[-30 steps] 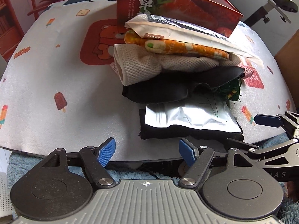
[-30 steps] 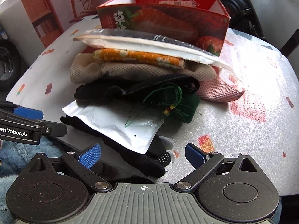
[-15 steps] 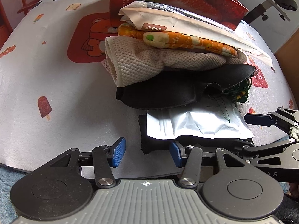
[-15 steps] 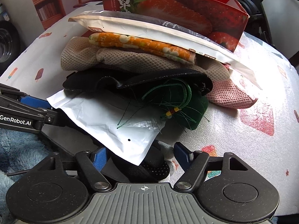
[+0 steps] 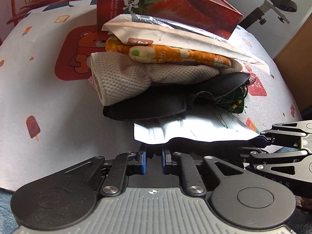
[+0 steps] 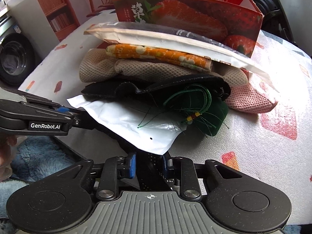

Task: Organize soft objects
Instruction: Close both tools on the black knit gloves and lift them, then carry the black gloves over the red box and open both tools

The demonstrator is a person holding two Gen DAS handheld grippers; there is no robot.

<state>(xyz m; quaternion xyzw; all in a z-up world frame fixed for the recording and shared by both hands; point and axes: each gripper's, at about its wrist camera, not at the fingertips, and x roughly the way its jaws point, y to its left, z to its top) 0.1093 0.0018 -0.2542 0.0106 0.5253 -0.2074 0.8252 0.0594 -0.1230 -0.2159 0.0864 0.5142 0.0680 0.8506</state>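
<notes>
Both tongs work at the near edge of the table (image 5: pixel 48 97), under the bottom of a stack of soft items.

Left tongs (image 5: pixel 154 159): the blue pads are drawn close together, and a dark fabric edge sits between them. The pads grasp the black cloth (image 5: pixel 210 146) that forms the lowest layer of the stack.

Right tongs (image 6: pixel 149 162): the jaws are closing. A black sock with white dots (image 6: pixel 150 167) lies between the pads, which press on it from both sides.

Stack order, bottom to top:
- black cloth and dotted sock, at the near edge of the table;
- white padded envelope (image 6: pixel 124 122), lying directly on the cloth;
- black leather piece (image 5: pixel 159 105), partly over the envelope;
- green pouch with tassel cord (image 6: pixel 204 109), at the right side of the stack, touching the envelope;
- beige knitted cloth (image 5: pixel 124 78), with a pink knitted cloth (image 6: pixel 251 99) protruding on the right;
- orange patterned roll (image 5: pixel 175 55);
- large white mailer with a silver strip (image 5: pixel 171 37), tilted, its far edge against the box.

Red strawberry box (image 6: pixel 195 17): stands upright and open-topped behind the stack, toward the far edge of the table.

Table covering: white, printed with ice lollies and a bear.
</notes>
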